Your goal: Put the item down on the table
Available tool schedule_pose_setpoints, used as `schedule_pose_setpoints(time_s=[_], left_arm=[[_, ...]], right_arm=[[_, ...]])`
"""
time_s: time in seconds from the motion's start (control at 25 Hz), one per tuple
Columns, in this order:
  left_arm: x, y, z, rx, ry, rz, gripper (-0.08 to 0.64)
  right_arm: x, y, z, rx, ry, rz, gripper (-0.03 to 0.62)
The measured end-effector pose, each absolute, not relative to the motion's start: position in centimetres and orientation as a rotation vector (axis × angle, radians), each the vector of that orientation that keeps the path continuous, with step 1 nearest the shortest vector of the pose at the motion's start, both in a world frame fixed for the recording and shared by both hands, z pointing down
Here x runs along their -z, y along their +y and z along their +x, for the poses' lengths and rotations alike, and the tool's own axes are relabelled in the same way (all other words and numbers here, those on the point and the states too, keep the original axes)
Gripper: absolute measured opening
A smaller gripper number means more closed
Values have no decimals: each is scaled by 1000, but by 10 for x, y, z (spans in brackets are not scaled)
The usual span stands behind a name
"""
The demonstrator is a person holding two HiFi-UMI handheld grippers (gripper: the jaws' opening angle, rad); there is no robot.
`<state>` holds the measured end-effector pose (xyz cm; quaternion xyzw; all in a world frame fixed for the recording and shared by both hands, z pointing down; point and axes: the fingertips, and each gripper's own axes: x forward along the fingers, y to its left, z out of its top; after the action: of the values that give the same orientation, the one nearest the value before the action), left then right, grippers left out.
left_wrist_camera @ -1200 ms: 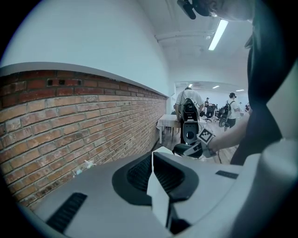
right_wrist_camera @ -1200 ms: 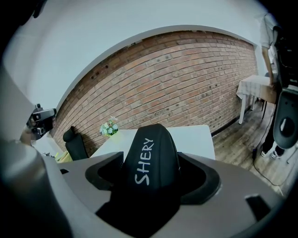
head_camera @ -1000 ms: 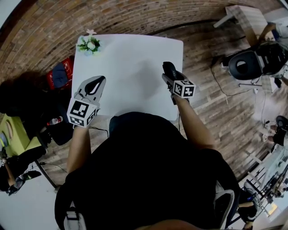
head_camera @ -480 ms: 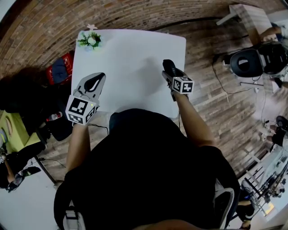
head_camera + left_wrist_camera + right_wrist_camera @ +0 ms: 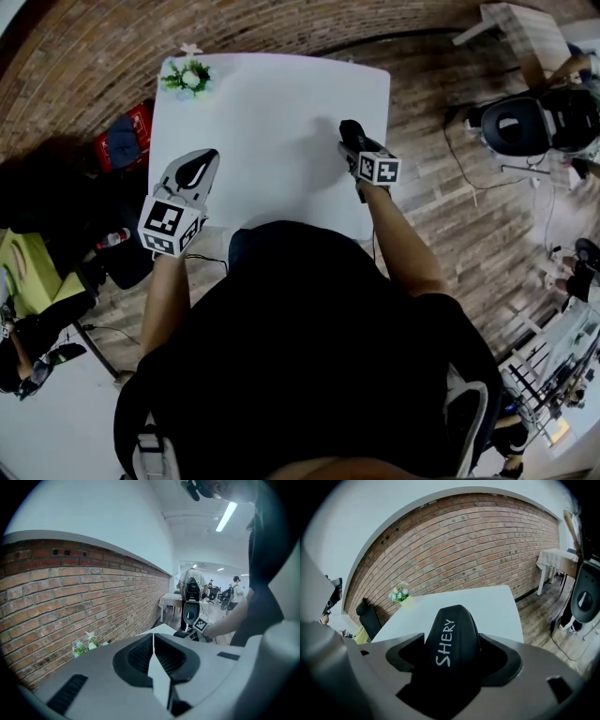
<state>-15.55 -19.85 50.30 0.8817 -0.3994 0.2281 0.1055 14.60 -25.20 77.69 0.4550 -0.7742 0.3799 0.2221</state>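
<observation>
A black rounded item [image 5: 452,637] with white lettering sits between the jaws of my right gripper [image 5: 452,656], which is shut on it. In the head view that gripper [image 5: 350,134] hangs over the right side of the white table [image 5: 272,103], with the black item [image 5: 351,129] sticking out past the jaws. My left gripper [image 5: 194,172] is at the table's left edge; its jaws meet with nothing between them. In the left gripper view the left gripper [image 5: 153,644] shows its jaws shut together.
A small pot of white flowers [image 5: 187,77] stands at the table's far left corner. A red bag [image 5: 122,145] lies on the floor to the left. A black chair [image 5: 511,127] and a small pale table [image 5: 516,33] stand to the right on the wooden floor.
Both grippers keep almost the same places over the table and the same grip; the head view has shifted slightly, so the table sits a little higher in frame.
</observation>
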Motion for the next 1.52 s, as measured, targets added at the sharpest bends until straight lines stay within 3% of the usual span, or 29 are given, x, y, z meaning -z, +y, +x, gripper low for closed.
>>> schedule_pose_setpoints(time_s=[1.52], left_arm=[[-526, -214, -170, -720, -1120, 2544, 17]], right_arm=[[-834, -276, 147, -1088, -2005, 1273, 371]])
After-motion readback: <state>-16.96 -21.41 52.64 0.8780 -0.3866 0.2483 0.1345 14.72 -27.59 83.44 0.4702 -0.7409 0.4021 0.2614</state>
